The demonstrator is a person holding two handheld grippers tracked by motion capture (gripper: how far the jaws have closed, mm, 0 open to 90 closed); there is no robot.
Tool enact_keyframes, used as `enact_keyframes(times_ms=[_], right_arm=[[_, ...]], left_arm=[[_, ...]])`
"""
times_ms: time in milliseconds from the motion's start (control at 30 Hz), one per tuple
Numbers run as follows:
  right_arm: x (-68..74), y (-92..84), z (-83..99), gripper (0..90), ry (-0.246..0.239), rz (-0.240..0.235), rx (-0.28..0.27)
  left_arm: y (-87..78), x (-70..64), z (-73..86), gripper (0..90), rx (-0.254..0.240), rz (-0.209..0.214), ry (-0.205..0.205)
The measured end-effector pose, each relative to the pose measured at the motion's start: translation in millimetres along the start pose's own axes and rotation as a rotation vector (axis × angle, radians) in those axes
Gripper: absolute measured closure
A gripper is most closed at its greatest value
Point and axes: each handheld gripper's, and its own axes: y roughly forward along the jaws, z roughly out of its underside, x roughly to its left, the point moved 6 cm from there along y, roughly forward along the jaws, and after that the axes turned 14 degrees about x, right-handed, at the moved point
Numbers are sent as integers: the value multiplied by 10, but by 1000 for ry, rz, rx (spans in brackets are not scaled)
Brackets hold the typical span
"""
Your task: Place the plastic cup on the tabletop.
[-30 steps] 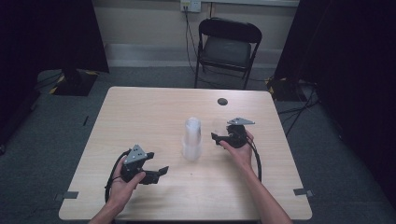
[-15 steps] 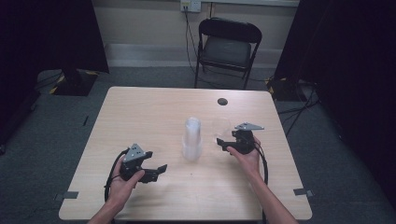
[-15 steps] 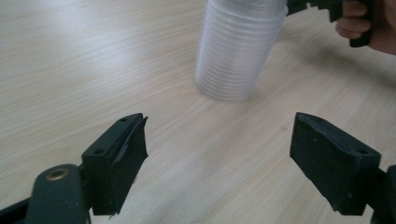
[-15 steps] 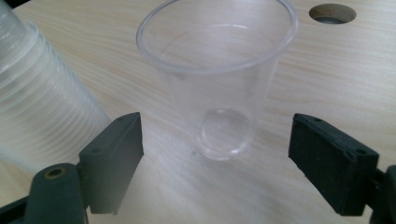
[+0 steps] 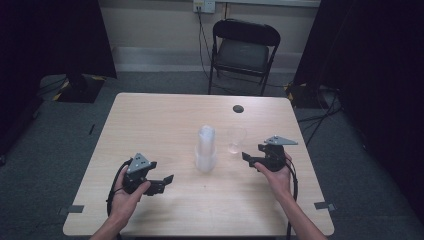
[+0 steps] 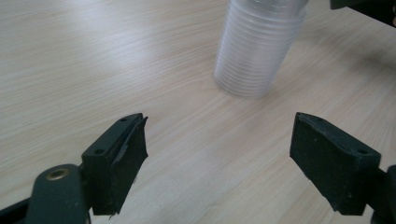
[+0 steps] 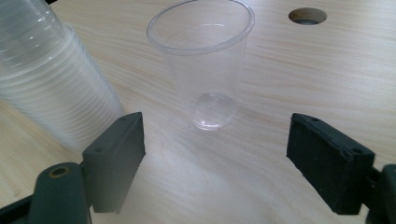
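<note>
Counts on and around the table

One table (image 5: 150, 130) carries one stack of clear cups (image 5: 206, 149), too many nested to count, and one single clear cup (image 5: 235, 138) standing upright just beside it. There is one round hole (image 5: 238, 108) in the tabletop near the far edge. Two grippers are held over the table, a left gripper (image 5: 162, 181) and a right gripper (image 5: 248, 158), each with two black jaws. One folding chair (image 5: 243, 47) stands behind the table.

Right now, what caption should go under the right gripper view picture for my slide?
The open right gripper faces a single clear cup standing upright beside the stack of cups.
</note>
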Motion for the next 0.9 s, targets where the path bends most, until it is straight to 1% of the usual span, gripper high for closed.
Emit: enact_keyframes(times_ms=[33,67,100,133,167,267,300,333,367,400,433,467,500,533,600,633,667,700,733,767,800,833,867,900], right_arm=[[6,-29,18,203,-1,5,-10],[27,-72,48,201,-7,4,-12],[41,-119,78,190,-6,-12,-18],[41,-119,78,190,-6,-12,-18],[50,-155,101,191,-3,-15,-24],[80,-272,186,191,-14,-16,-22],[89,-341,228,191,-16,-16,-22],[89,-341,228,191,-16,-16,-22],[88,-418,274,188,-7,-20,-25],[88,-418,274,188,-7,-20,-25],[87,-482,327,187,-8,-17,-22],[87,-482,327,187,-8,-17,-22],[89,-533,390,186,-7,-11,-14],[89,-533,390,186,-7,-11,-14],[90,-583,473,186,10,-8,-10],[88,-617,543,186,21,-12,-12],[88,-617,543,186,21,-12,-12],[75,-648,633,186,41,-9,-18],[75,-648,633,186,41,-9,-18],[47,-670,714,185,62,-6,-9],[47,-670,714,185,62,-6,-9],[22,-713,755,183,69,11,-8],[22,-713,755,183,69,11,-8],[7,-742,793,184,70,24,-11]], left_arm=[[-32,38,22,185,-9,-9,-23],[-43,60,37,185,-9,-11,-36],[-55,108,79,188,-3,-19,-65],[-55,108,79,191,-3,-19,-65],[-62,138,121,191,5,-26,-67],[-64,176,180,192,6,-33,-74],[-67,185,205,192,6,-33,-85],[-67,185,205,193,6,-33,-85],[-80,189,222,194,9,-35,-75],[-80,189,222,194,9,-35,-75],[-91,187,227,194,5,-40,-70],[-91,187,227,194,5,-40,-70],[-106,177,235,194,1,-36,-67],[-106,177,235,194,1,-36,-67],[-122,169,244,195,-3,-32,-64],[-127,168,252,201,-4,-35,-62],[-127,168,252,206,-4,-35,-62],[-128,172,265,210,-1,-36,-50],[-128,172,265,211,-1,-36,-50],[-125,177,279,214,-1,-31,-53],[-125,177,279,215,-1,-31,-53],[-118,215,300,219,4,-30,-74],[-118,215,300,219,4,-30,-74],[-115,235,315,219,7,-34,-78]])
